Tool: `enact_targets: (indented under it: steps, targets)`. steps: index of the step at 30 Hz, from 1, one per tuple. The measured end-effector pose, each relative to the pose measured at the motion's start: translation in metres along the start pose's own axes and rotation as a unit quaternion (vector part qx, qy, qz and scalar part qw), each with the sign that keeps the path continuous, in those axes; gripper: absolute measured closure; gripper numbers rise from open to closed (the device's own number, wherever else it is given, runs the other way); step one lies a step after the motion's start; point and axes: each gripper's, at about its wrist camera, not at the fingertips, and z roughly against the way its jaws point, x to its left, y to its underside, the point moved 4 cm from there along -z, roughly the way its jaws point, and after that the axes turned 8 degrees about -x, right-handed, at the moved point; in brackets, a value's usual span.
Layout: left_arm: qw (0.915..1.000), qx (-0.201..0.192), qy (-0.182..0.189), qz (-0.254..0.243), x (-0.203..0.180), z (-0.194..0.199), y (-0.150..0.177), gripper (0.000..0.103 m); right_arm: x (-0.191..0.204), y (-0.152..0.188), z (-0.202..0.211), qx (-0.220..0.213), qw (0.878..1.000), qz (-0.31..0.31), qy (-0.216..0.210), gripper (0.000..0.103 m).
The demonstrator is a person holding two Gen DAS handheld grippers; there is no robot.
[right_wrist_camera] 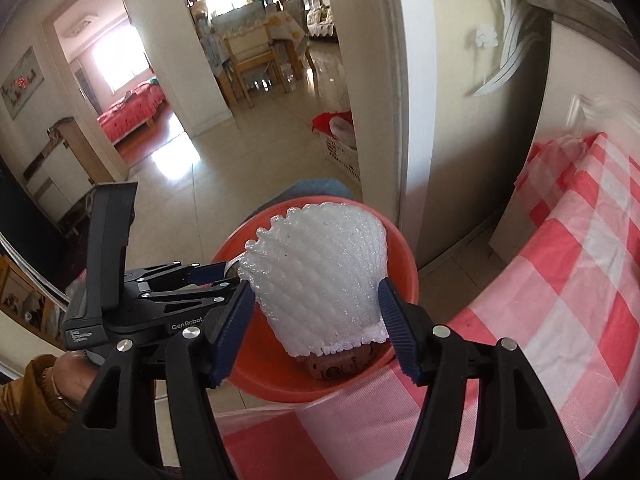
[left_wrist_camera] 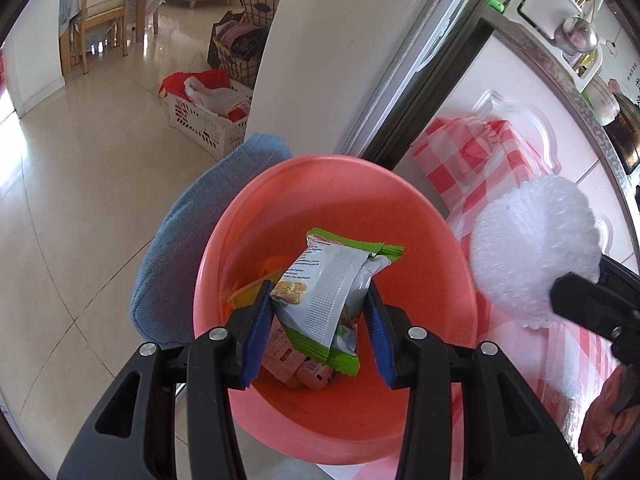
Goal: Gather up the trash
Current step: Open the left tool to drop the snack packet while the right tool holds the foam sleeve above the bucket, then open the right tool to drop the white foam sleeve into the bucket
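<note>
A coral plastic basin (left_wrist_camera: 320, 184) stands at the edge of the checked table, also in the right wrist view (right_wrist_camera: 404, 256). My left gripper (left_wrist_camera: 318, 294) is over the basin, its jaws closed against a green and white snack wrapper (left_wrist_camera: 324, 288). Pink and yellow wrappers (left_wrist_camera: 296, 368) lie in the basin's bottom. My right gripper (right_wrist_camera: 316, 296) is shut on a white foam fruit net (right_wrist_camera: 320, 276) and holds it over the basin's rim. The net (left_wrist_camera: 532, 248) shows at the right of the left wrist view. A brown carton (right_wrist_camera: 340, 364) lies under the net.
The table has a red and white checked cloth (right_wrist_camera: 560, 300). A blue cushion (left_wrist_camera: 188, 248) sits beside the basin. A white laundry basket (left_wrist_camera: 204, 120) stands on the tiled floor by a white pillar (left_wrist_camera: 312, 60). A counter (left_wrist_camera: 576, 92) with kitchenware runs at the right.
</note>
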Motion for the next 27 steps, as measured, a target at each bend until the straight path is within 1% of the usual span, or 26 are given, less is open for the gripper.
enact_targets:
  steps: [1, 3, 6, 7, 8, 9, 11, 13, 20, 23, 27]
  targets:
    - [1.0, 0.002, 0.0, 0.002, 0.001, -0.001, 0.001, 0.057, 0.001, 0.0, -0.003, 0.004, 1.0, 0.003, 0.003, 0.037]
    - [1.0, 0.005, -0.002, 0.003, 0.003, -0.005, 0.002, 0.056, 0.004, 0.002, -0.008, 0.009, 1.0, 0.011, 0.008, 0.032]
    - [1.0, 0.004, -0.002, 0.002, 0.003, -0.006, 0.002, 0.044, 0.007, 0.004, -0.012, 0.014, 1.0, 0.018, 0.015, 0.025]
    - [1.0, 0.001, 0.0, -0.001, 0.002, -0.005, 0.002, 0.038, 0.008, 0.005, -0.012, 0.014, 1.0, 0.02, 0.019, 0.024]
    - [1.0, -0.004, 0.0, -0.006, 0.0, -0.004, 0.001, 0.032, 0.007, 0.006, -0.011, 0.014, 0.999, 0.02, 0.022, 0.02]
    - [0.9999, -0.008, -0.004, -0.01, -0.001, -0.003, 0.0, 0.03, 0.008, 0.007, -0.011, 0.014, 0.999, 0.021, 0.027, 0.019]
    - [0.9996, -0.014, -0.017, -0.017, -0.002, -0.001, -0.002, 0.023, 0.008, 0.006, -0.011, 0.009, 0.999, 0.019, 0.032, 0.017]
    - [0.9997, -0.015, -0.015, -0.009, 0.0, 0.0, -0.003, 0.021, 0.002, 0.006, -0.005, 0.004, 1.0, 0.01, 0.027, 0.015]
    - [0.9997, -0.017, -0.014, 0.005, 0.004, 0.007, -0.006, 0.02, -0.005, 0.001, 0.017, -0.033, 0.998, 0.011, 0.053, 0.011]
    - [0.9997, -0.017, -0.007, 0.018, 0.003, 0.01, -0.009, 0.02, -0.012, 0.0, 0.032, -0.048, 0.997, 0.003, 0.066, 0.011]
    - [0.9997, -0.019, -0.003, 0.017, -0.005, 0.015, -0.01, 0.02, -0.027, -0.003, 0.051, -0.068, 0.993, -0.009, 0.093, 0.011]
